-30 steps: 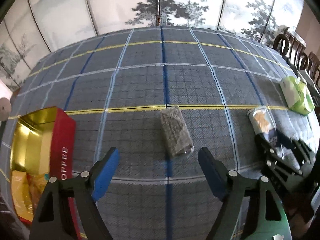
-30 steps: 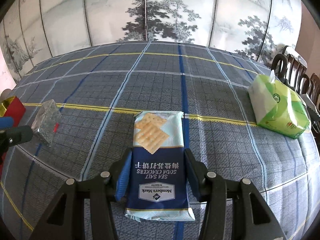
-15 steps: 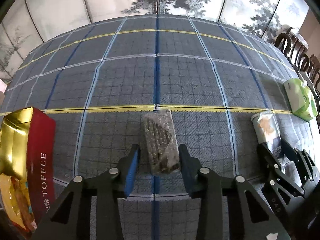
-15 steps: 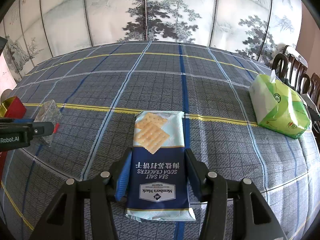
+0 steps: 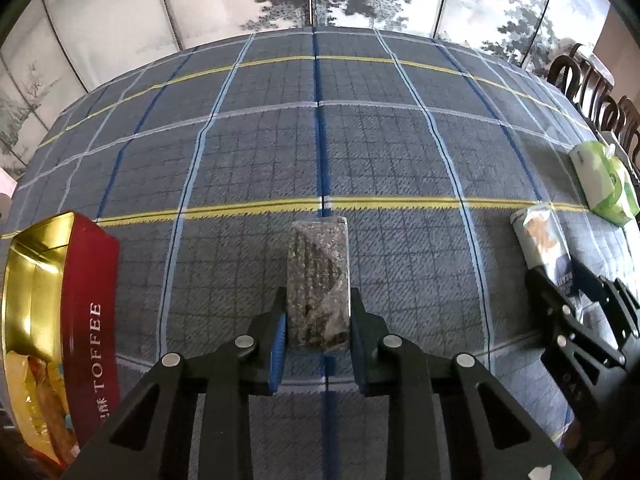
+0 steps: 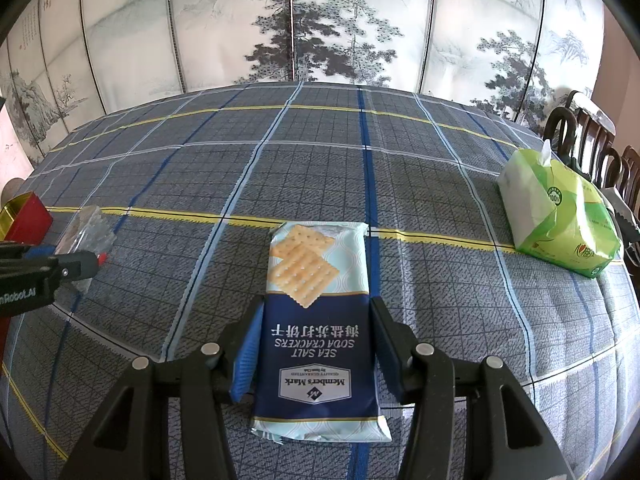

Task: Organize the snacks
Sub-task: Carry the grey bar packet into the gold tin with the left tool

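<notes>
The left hand-held gripper (image 5: 318, 322) is closing, its blue pads pressed against both long sides of a clear-wrapped dark snack bar (image 5: 318, 280) lying flat on the plaid-covered counter (image 5: 256, 152). The bar points toward twelve o'clock, its far end just short of a yellow stripe in the cloth.

At nine o'clock from the bar, at the near left edge of the counter, stands an open red toffee tin (image 5: 86, 320) with a gold lining and orange packets inside, a strip of bare cloth between tin and gripper.

The right hand-held gripper (image 6: 316, 338) stands partly open and straddles a blue-and-white pack of sea salt soda crackers (image 6: 316, 320), which lies flat with its label upside down to the camera. The right pad touches the pack's edge; whether the left pad presses on it I cannot tell.

At two o'clock from the crackers, close to the counter's right edge, sits a green tissue pack (image 6: 560, 220), well apart from the grippers. Dark wooden chairs (image 6: 588, 140) crowd that edge.

Beyond the yellow stripe, toward twelve o'clock, the cloth runs bare to the far edge, where a folding screen (image 6: 320, 32) painted with pines closes off the room.
</notes>
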Available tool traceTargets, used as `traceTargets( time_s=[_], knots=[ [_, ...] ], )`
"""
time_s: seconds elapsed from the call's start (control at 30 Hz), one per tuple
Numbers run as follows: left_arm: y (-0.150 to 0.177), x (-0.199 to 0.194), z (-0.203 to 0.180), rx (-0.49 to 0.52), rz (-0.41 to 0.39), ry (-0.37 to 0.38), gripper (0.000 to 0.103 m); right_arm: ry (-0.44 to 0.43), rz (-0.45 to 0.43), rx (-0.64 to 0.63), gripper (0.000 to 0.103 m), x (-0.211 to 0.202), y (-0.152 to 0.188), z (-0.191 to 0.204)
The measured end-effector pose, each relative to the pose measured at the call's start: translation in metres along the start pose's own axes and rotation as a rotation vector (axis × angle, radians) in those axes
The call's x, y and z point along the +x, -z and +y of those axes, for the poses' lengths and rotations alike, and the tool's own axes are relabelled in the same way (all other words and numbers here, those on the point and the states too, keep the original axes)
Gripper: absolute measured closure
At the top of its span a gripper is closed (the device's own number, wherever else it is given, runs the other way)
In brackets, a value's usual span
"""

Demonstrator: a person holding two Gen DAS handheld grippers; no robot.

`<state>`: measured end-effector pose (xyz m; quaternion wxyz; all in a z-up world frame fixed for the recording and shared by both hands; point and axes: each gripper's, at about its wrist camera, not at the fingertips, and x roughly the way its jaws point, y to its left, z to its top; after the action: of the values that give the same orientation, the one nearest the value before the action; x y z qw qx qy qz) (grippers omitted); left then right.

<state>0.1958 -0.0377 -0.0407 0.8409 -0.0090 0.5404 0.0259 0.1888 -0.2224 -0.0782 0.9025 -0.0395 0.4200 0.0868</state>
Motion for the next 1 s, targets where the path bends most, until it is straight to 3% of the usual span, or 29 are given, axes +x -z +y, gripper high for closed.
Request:
traceTargets(
  time_s=[0.67, 1.0],
  knots=[
    [0.028, -0.067, 0.017, 0.032, -0.060, 0.006, 0.080, 0.001, 0.000, 0.000, 0.051, 0.000, 0.000, 0.000],
    [0.039, -0.112, 0.059, -0.002, -0.119, -0.052, 0.080, 0.002, 0.000, -0.001, 0.052, 0.000, 0.000, 0.000]
  ],
)
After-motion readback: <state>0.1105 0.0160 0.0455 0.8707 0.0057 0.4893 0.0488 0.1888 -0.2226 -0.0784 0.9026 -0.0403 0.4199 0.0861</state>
